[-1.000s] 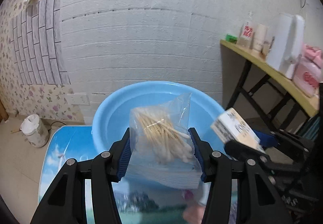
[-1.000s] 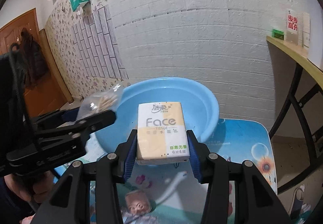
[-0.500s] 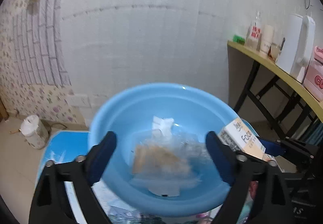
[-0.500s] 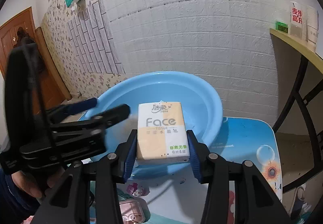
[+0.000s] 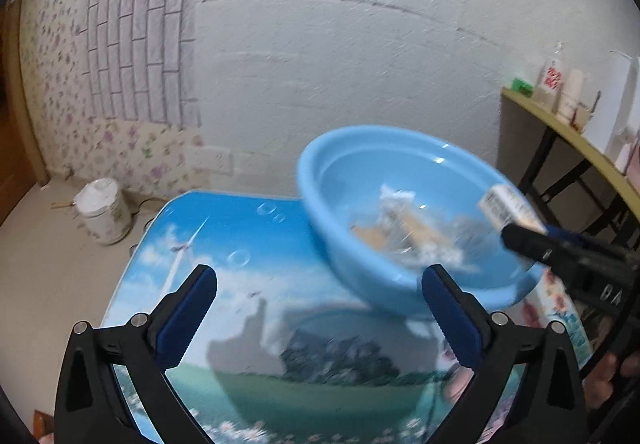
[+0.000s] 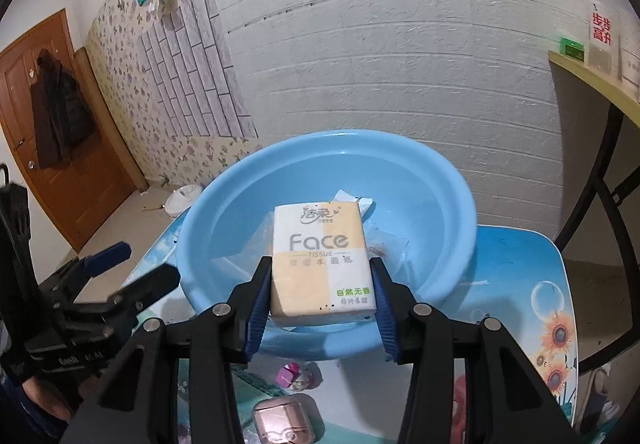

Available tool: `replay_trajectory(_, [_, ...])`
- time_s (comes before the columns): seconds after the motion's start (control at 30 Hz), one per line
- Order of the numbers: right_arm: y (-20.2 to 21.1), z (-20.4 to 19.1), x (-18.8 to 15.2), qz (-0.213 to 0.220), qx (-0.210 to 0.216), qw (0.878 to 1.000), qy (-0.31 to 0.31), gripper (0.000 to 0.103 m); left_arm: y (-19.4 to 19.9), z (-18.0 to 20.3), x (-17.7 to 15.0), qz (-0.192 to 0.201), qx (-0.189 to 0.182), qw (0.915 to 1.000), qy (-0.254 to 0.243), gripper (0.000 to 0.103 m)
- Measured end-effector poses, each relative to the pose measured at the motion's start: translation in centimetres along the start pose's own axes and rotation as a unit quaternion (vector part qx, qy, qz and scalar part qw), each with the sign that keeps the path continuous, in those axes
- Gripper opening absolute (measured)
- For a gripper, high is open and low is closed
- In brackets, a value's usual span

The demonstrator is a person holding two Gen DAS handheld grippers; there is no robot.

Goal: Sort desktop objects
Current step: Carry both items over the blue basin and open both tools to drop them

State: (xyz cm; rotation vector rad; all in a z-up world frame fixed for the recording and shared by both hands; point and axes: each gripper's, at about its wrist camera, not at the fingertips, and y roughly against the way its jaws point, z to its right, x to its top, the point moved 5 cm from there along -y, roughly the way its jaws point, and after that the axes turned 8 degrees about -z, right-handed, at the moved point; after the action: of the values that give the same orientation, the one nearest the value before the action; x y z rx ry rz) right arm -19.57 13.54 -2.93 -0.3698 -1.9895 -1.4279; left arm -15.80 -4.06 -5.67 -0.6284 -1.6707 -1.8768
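A blue plastic basin (image 5: 316, 180) (image 6: 440, 212) stands on the picture-printed table (image 5: 240, 244). A clear bag of cotton swabs (image 5: 412, 232) lies inside it, blurred, beside a white sachet (image 6: 356, 200). My left gripper (image 5: 320, 276) (image 6: 144, 264) hangs over the table left of the basin. Its jaws are opening, with nothing between them. My right gripper (image 6: 320, 264) (image 5: 516, 232) is shut on a white and orange "Face" tissue pack (image 6: 320, 260) (image 5: 508, 206), held upright over the basin's near rim.
A pink case (image 6: 280, 416) and a small pink toy (image 6: 290, 374) lie on the table in front of the basin. A white pot (image 5: 102, 210) stands on the floor at left. A shelf (image 5: 560, 124) with bottles runs along the right. The white brick wall is close behind.
The left gripper opened and let the bag of cotton swabs drop into the basin, then swung left over the table. The right gripper kept its tissue pack and crept toward the basin.
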Motion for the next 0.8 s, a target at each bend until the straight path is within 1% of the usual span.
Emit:
replay_trajectory(0.1, [0.0, -0.8, 0.0, -0.001, 0.001, 1.0, 0.004, 0.048, -0.2, -1.1, -0.8, -0.014, 0.007, 0.9998, 0.01, 0.103])
replay_trajectory(0.3, [-0.4, -1.7, 0.7, -0.009, -0.007, 1.0, 0.009, 0.048, -0.3, -2.4, -1.4, -0.025, -0.006, 0.9992, 0.029, 0.103])
replay_trajectory(0.37, [0.0, -2.0, 1.0, -0.006, -0.018, 1.0, 0.015, 0.056, 0.0, -2.5, -1.5, -0.023, -0.006, 0.9992, 0.031, 0.103])
replay_trajectory(0.43, [0.8, -2.5, 1.0, 0.008, -0.04, 0.999, 0.023, 0.086, 0.3, -2.3, -1.6, -0.019, -0.009, 0.9994, 0.029, 0.103])
replay_trajectory(0.47, [1.1, -2.6, 1.2, 0.016, -0.048, 0.998, 0.026, 0.089, 0.6, -2.2, -1.6, -0.018, -0.01, 0.9994, 0.027, 0.103])
replay_trajectory(0.53, [2.0, -3.3, 1.1, 0.031, -0.053, 0.997, 0.041, 0.09, 1.1, -2.0, -1.7, -0.015, -0.011, 0.9996, 0.021, 0.103])
replay_trajectory(0.6, [2.7, -3.7, 0.8, 0.032, -0.049, 0.997, 0.046, 0.09, 1.6, -1.9, -1.8, -0.011, -0.011, 0.9997, 0.018, 0.103])
replay_trajectory(0.8, [4.6, -3.6, -1.4, 0.026, -0.045, 0.998, 0.025, 0.09, 2.9, -1.6, -2.8, -0.014, -0.02, 0.9995, 0.019, 0.103])
